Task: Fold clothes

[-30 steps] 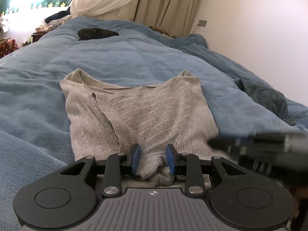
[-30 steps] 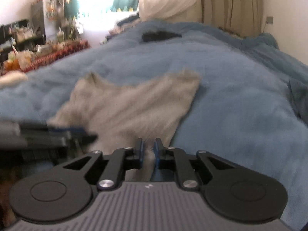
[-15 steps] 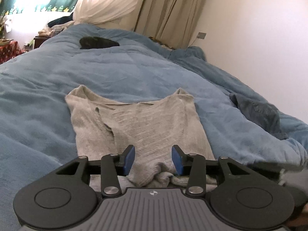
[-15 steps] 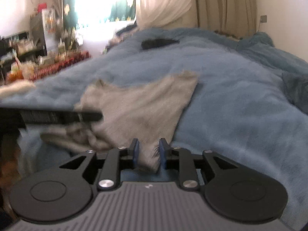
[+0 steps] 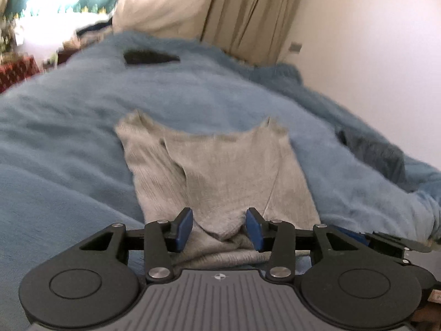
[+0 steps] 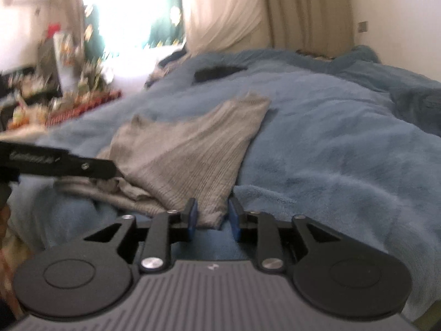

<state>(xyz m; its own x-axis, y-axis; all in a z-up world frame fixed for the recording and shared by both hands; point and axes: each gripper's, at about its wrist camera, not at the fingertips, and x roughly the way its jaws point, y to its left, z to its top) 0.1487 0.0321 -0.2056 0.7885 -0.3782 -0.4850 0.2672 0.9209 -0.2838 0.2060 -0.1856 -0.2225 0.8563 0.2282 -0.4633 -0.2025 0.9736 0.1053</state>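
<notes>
A grey knit sweater [image 5: 220, 171] lies spread on the blue blanket [image 5: 69, 151], sleeves folded inward, its near hem bunched. My left gripper [image 5: 219, 227] is open at that bunched hem, with fabric lying loose between its blue pads. In the right wrist view the sweater [image 6: 193, 151] runs away to the upper right. My right gripper [image 6: 213, 216] is open around the sweater's near right corner, the pads apart from the cloth. The left gripper's black arm [image 6: 55, 162] reaches in from the left edge. The right gripper's finger [image 5: 386, 241] shows low on the right.
A dark item [image 5: 150, 56] lies far up the bed. A denim garment [image 5: 377, 151] sits crumpled by the white wall on the right. Curtains [image 5: 242, 13] hang behind the bed. A cluttered shelf [image 6: 55, 82] stands beyond the bed's left side.
Both grippers opened: the right went from nearly shut to apart around the sweater corner, and the left widened. Both pulled back slightly toward the near hem.
</notes>
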